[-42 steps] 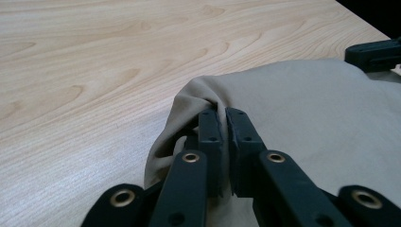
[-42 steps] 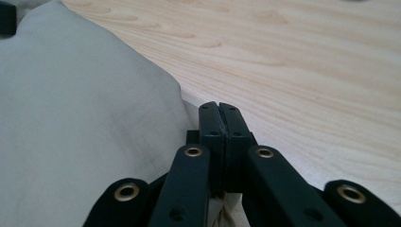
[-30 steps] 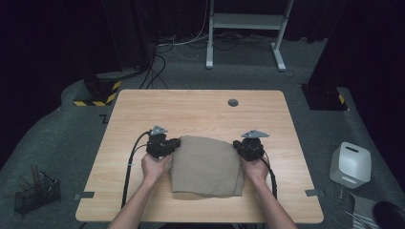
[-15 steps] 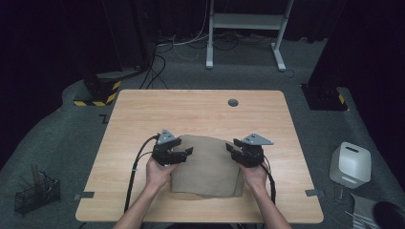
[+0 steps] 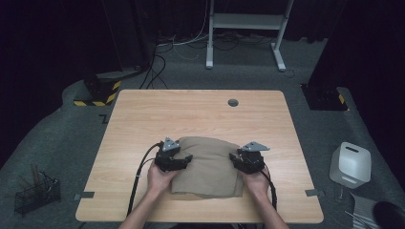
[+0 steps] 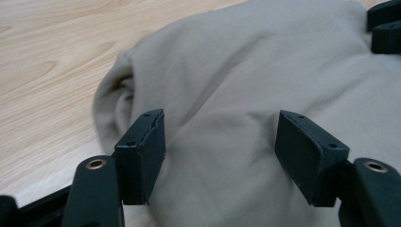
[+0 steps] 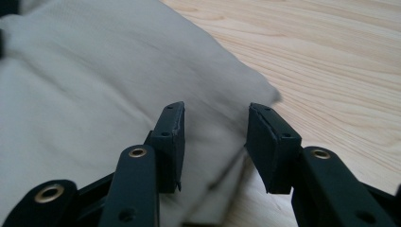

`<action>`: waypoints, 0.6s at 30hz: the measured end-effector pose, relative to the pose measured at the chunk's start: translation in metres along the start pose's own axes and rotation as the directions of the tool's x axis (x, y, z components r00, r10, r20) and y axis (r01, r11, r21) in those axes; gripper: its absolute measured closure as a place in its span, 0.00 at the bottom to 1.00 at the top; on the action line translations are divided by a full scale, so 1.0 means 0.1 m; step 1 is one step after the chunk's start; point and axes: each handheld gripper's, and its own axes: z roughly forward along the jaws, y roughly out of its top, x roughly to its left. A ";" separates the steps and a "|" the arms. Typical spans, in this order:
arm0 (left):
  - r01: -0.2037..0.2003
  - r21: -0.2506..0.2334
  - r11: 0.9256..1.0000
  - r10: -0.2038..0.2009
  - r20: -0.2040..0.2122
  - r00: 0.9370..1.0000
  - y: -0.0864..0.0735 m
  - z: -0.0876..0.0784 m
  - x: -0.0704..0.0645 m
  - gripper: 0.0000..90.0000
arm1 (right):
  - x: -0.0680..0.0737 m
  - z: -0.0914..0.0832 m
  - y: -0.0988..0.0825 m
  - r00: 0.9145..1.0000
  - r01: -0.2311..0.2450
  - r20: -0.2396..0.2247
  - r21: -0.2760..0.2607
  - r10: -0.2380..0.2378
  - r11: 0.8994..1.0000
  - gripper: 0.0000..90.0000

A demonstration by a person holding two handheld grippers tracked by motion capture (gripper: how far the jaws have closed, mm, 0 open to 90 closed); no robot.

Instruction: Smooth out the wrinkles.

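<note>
A folded beige cloth [image 5: 207,164] lies on the near half of the wooden table [image 5: 191,109]. My left gripper [image 5: 187,160] sits at the cloth's left edge and points inward over it. Its jaws have just been opening and stand open over the fabric [image 6: 236,71], gripping nothing [image 6: 222,118]. My right gripper [image 5: 234,160] is at the cloth's right edge, pointing inward. Its jaws have also just been opening and stand open [image 7: 217,111] astride the cloth's [image 7: 94,71] folded side edge, pads clear of it. Across the cloth the right gripper's black jaw tips [image 6: 385,23] show.
A round cable hole [image 5: 233,102] is near the table's far edge. On the floor stand a white container [image 5: 350,164] at the right, a wire basket [image 5: 36,193] at the left, and a white metal frame [image 5: 243,28] with cables behind.
Both grippers were shut on the cloth's far part; they have opened, let go and drawn slightly back toward the person. The cloth lies flat.
</note>
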 end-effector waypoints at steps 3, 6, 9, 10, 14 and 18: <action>0.009 -0.004 1.000 -0.009 -0.008 1.000 -0.04 -0.07 0.01 0.37 | -0.03 -0.05 -0.03 1.000 -0.017 0.011 -0.006 0.018 1.000 0.62; 0.019 -0.018 1.000 -0.019 -0.017 1.000 -0.07 -0.18 -0.01 0.37 | -0.03 -0.12 -0.07 0.999 -0.033 0.006 -0.027 0.033 0.999 0.62; 0.024 -0.059 0.998 -0.024 -0.002 1.000 -0.09 -0.33 -0.09 0.36 | 0.02 -0.23 -0.10 0.999 -0.040 -0.013 -0.064 0.039 0.997 0.62; 0.021 -0.065 0.998 -0.021 0.002 1.000 -0.09 -0.37 -0.12 0.36 | 0.03 -0.27 -0.10 0.999 -0.031 -0.016 -0.075 0.030 0.997 0.61; -0.002 -0.043 0.999 0.003 0.012 1.000 -0.14 -0.40 -0.21 0.34 | 0.11 -0.42 -0.16 0.999 -0.022 -0.031 -0.114 0.019 0.993 0.61; 0.016 0.024 1.000 -0.017 0.006 1.000 -0.26 -0.26 -0.19 0.35 | 0.16 -0.43 -0.26 0.999 -0.014 -0.054 -0.093 0.009 0.996 0.60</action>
